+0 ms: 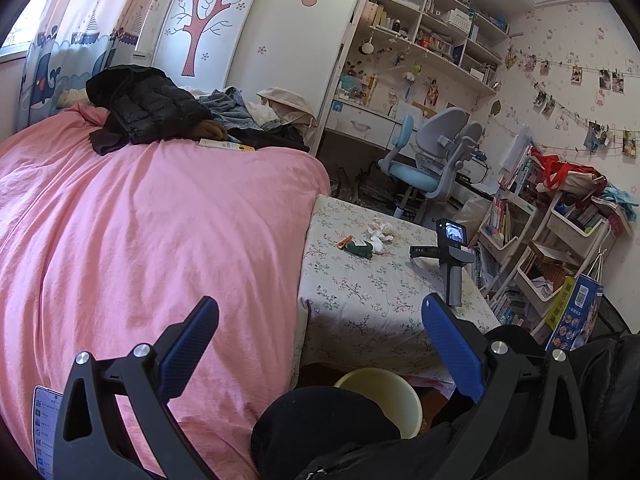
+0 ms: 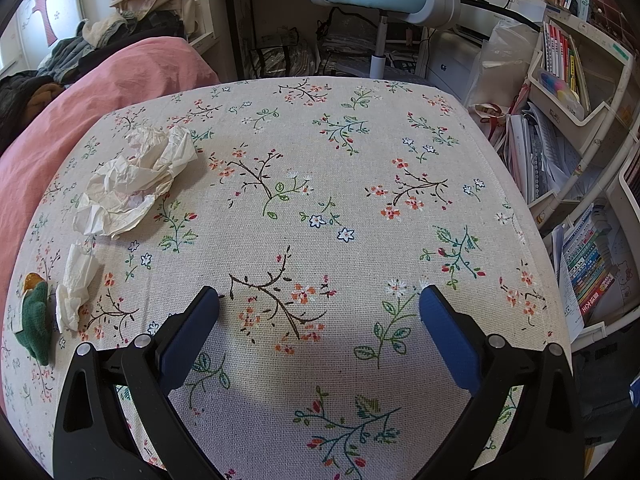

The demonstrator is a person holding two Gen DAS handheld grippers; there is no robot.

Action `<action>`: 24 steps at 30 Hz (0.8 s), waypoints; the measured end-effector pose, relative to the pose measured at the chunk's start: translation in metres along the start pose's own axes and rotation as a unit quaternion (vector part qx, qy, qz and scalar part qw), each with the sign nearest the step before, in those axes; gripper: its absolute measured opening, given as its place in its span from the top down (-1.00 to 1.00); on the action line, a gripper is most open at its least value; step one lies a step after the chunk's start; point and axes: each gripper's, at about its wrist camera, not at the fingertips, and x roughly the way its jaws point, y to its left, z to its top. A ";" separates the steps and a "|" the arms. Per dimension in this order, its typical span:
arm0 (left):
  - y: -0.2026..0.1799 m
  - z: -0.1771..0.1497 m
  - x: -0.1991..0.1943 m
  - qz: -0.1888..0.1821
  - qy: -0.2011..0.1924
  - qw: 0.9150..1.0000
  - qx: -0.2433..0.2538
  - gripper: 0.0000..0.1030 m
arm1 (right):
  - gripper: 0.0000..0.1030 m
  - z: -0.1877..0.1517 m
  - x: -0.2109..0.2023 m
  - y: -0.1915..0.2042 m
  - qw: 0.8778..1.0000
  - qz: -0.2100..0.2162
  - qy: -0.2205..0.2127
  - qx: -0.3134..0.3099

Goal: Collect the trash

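Crumpled white paper (image 2: pixel 136 180) lies on the floral tablecloth (image 2: pixel 360 168) at the left, with a twisted white tissue (image 2: pixel 74 284) and a green wrapper (image 2: pixel 36 320) in front of it. The same trash shows small in the left wrist view (image 1: pixel 366 242). My right gripper (image 2: pixel 320 300) is open and empty, low over the table, to the right of the trash. It also shows from the left wrist view (image 1: pixel 440 250). My left gripper (image 1: pixel 320 312) is open and empty, held back from the table above a yellow bin (image 1: pixel 384 396) on the floor.
A pink-covered bed (image 1: pixel 140 240) with piled clothes (image 1: pixel 152 108) borders the table's left side. A blue desk chair (image 1: pixel 424 160) stands behind the table. Racks of books (image 2: pixel 580 160) crowd the right side. A dark-clothed knee (image 1: pixel 320 428) is beside the bin.
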 end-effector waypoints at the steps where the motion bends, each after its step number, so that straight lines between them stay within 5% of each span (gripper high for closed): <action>1: 0.000 0.000 0.000 0.000 0.000 1.000 0.000 -0.88 | -0.87 0.000 0.000 0.000 1.000 0.000 0.000 0.000; 24: 0.011 0.004 -0.008 0.007 -0.041 0.999 -0.035 -0.88 | -0.87 0.000 0.000 -0.001 1.000 0.000 0.000 0.000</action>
